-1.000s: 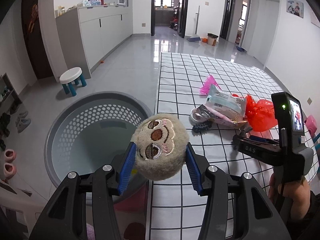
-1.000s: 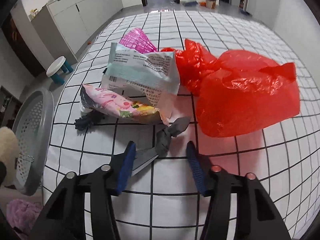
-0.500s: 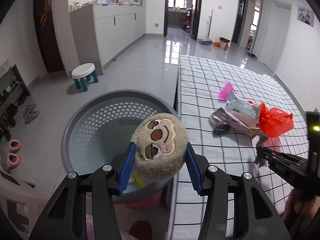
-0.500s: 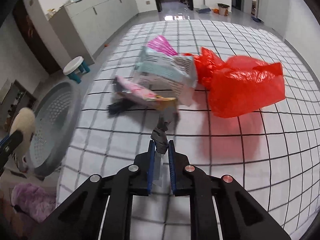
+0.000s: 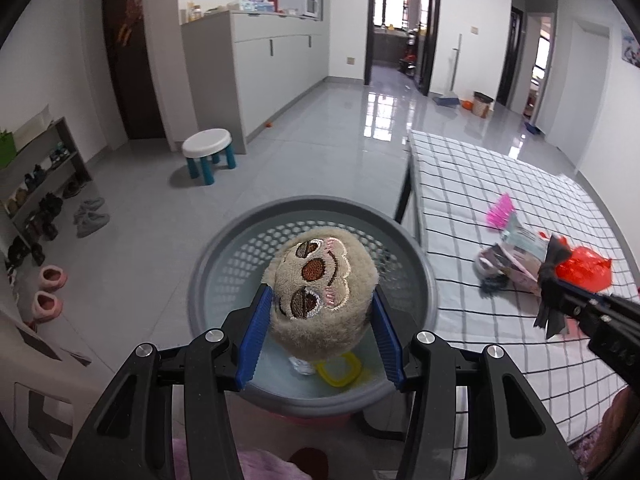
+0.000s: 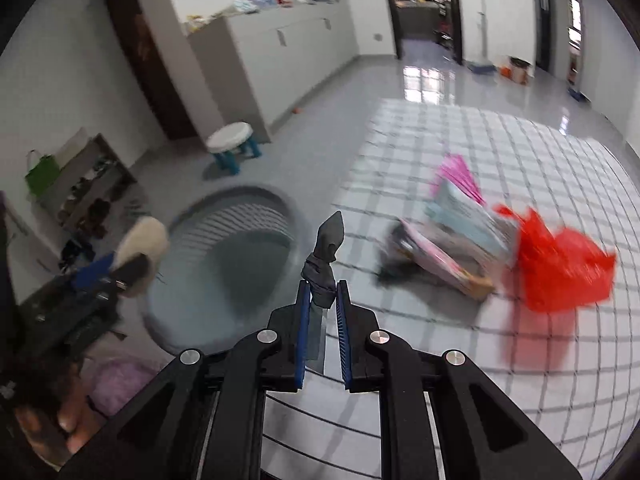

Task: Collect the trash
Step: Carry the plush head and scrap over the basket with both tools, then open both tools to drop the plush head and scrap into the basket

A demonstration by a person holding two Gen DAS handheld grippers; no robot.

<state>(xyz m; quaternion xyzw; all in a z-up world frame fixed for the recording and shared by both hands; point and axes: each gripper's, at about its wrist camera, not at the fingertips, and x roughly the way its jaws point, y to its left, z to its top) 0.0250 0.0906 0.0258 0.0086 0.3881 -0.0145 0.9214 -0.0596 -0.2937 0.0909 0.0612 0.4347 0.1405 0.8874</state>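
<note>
The dark grey knotted strip of plastic wrapper [image 6: 323, 264] is now off the checked white tabletop [image 6: 500, 360] and pinched between the blue pads of the right tongs [image 6: 323, 300], which a second ago stood apart around it and have since closed down to their narrowest on it. The knot and its pointed tail stick up past the fingertips, and a flat pale tail hangs down between the jaws. The strip now sits between the round grey perforated plastic basket [image 6: 224, 276] and the rest of the litter, and the blurred right-wrist view fits a carry under way towards the basket.

In the left-wrist view, the left tongs [image 5: 320, 316], part open as before, keep their grip on the beige round plush toy head with an embroidered face [image 5: 320, 292]. It now hangs squarely over the basket [image 5: 312, 208], where a second ago it was at the basket's edge nearest the tabletop. A yellow ring-shaped piece [image 5: 340, 368] lies on the basket floor under it.

Both loads look ready to drop, so the step in hand is probably the release over the basket. Beyond the basket, on the tabletop, the red crumpled plastic bag [image 6: 560, 268], the pale blue printed packet [image 6: 464, 216], the pink snack wrapper [image 6: 436, 260] and the pink ribbed piece [image 6: 460, 176] are left to collect.
</note>
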